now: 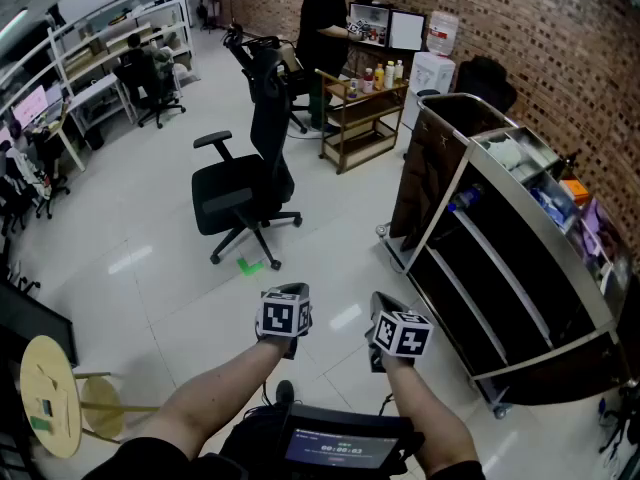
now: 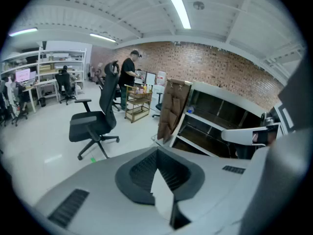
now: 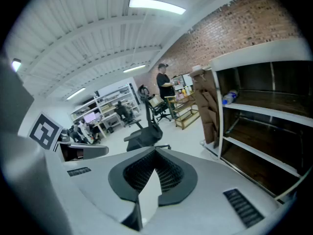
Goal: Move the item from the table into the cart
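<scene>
Bare forearms point(image 1: 215, 393) emerge from short dark sleeves point(image 1: 145, 460). Each hand carries a pale grey moulded tool, the left gripper point(image 2: 157, 155) and the right gripper point(image 3: 155, 155). Both have black ribbed pads point(image 2: 142, 171) set in a dark teardrop-shaped collar and small dark slotted vents point(image 2: 68, 207) in the casing. Each is topped by a white cube point(image 1: 283, 316) printed with black square markers. A black unit point(image 1: 338, 448) with a small lit screen hangs at the chest.

Two grippers: left gripper point(image 2: 157, 153), right gripper point(image 3: 156, 153). One cart point(image 1: 520, 268), right of the right gripper. One black office chair point(image 1: 245, 183) close ahead of the left gripper; more further back, count unclear. One wooden trolley point(image 1: 362, 118) further ahead. One standing person point(image 1: 322, 38) beyond it. One round wooden table point(image 1: 48, 393) left of the left gripper.
</scene>
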`<state>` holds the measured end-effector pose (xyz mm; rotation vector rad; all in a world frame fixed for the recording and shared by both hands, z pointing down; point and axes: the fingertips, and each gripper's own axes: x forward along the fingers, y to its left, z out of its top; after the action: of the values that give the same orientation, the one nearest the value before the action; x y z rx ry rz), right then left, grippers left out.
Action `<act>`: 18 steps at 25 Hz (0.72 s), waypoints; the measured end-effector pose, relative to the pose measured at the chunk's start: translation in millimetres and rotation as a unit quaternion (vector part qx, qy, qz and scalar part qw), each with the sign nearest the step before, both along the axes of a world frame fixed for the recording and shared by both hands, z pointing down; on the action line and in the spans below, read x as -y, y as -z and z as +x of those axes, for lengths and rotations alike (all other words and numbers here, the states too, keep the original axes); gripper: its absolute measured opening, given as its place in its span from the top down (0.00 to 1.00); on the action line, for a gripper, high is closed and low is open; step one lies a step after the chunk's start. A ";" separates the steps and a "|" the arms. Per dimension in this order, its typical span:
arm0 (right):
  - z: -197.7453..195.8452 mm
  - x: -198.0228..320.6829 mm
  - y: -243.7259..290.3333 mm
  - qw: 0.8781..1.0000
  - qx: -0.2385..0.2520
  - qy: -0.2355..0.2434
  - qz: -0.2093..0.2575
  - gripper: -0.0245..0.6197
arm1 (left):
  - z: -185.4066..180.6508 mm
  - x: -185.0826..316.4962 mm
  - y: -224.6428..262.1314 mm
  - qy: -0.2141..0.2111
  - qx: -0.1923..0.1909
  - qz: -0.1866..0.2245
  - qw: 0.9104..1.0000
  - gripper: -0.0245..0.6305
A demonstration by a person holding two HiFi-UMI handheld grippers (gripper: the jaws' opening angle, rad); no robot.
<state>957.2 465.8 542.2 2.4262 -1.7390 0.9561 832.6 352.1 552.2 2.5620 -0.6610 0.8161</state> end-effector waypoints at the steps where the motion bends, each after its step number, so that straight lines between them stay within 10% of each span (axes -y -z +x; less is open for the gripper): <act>1: -18.0 25.0 9.0 1.000 -0.006 0.012 0.006 0.95 | -18.4 23.5 9.4 0.008 -0.010 0.007 1.000 0.94; 8: -190.1 228.6 78.3 0.992 -0.046 0.108 0.051 0.95 | -204.0 212.0 93.0 0.058 -0.067 0.098 0.991 0.94; 18: -447.8 517.9 134.7 0.944 -0.099 0.291 0.123 0.95 | -493.5 460.8 160.0 0.196 -0.112 0.240 0.944 0.94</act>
<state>509.5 -52.1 407.6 1.8233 -2.3901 0.4309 339.1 -108.7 392.3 2.7261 -1.3727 0.2421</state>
